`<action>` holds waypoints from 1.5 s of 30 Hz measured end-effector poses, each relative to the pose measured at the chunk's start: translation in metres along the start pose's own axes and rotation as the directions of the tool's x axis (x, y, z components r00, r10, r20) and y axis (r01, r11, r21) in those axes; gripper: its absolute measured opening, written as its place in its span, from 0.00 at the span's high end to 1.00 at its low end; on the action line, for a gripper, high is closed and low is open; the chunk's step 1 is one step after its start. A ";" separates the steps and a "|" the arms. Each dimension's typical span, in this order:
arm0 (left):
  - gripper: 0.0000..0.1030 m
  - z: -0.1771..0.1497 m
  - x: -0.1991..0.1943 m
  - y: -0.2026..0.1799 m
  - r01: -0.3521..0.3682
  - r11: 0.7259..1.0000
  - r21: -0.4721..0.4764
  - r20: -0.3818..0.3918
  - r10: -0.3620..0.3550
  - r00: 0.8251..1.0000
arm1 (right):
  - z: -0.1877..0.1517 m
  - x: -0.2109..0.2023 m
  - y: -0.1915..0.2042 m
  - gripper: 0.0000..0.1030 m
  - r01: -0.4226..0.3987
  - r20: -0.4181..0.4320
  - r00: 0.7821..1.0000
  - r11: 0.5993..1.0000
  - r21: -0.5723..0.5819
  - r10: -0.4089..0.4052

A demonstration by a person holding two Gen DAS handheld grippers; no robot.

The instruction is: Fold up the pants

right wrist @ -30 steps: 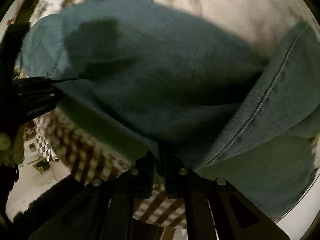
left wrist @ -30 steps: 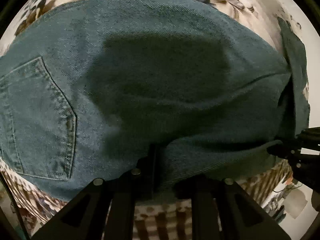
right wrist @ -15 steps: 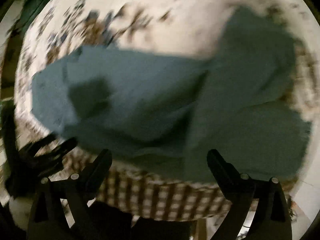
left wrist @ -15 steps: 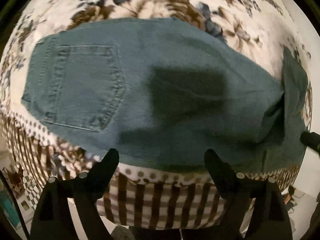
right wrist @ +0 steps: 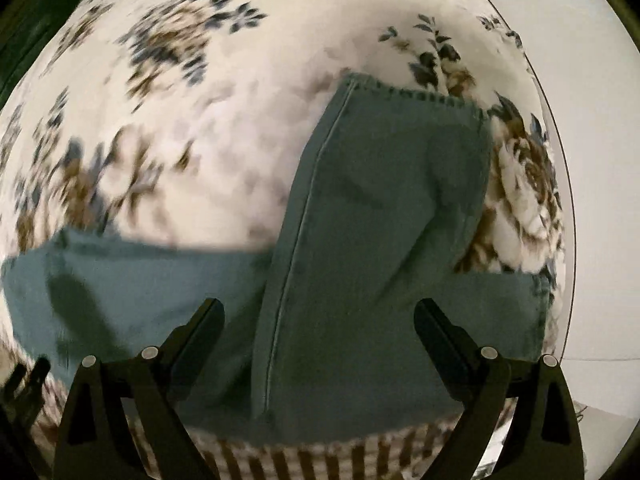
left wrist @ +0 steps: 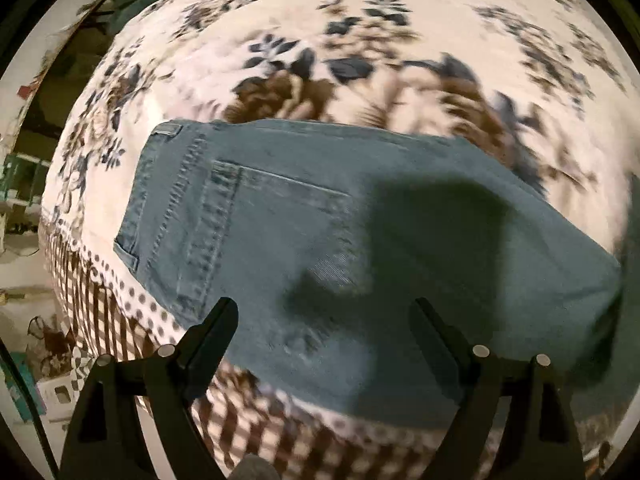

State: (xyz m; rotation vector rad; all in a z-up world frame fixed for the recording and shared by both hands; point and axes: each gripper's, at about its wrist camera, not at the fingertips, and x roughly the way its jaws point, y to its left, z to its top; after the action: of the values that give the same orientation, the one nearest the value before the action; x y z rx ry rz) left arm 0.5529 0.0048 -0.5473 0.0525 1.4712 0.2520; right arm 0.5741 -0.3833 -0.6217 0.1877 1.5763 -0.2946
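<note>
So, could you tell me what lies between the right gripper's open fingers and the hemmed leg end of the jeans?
Only denim: in the right wrist view, the folded leg runs unbroken from the right gripper to the jeans hem, with nothing resting on it.

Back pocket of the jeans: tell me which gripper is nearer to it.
Left. The left gripper hangs open just below the back pocket. The right gripper, also open, faces the folded leg; no pocket shows there.
</note>
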 end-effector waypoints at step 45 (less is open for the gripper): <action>0.16 -0.020 0.002 -0.129 0.072 0.978 0.195 0.001 -0.074 0.997 | -0.166 0.078 -0.250 0.90 -0.250 0.130 0.964 0.614 0.748 0.234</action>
State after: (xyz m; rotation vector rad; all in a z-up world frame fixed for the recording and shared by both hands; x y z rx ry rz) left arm 0.5506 -0.1228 -0.5761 0.1571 1.4824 0.0472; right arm 0.3387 -0.5765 -0.6806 1.0576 1.2935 -0.7408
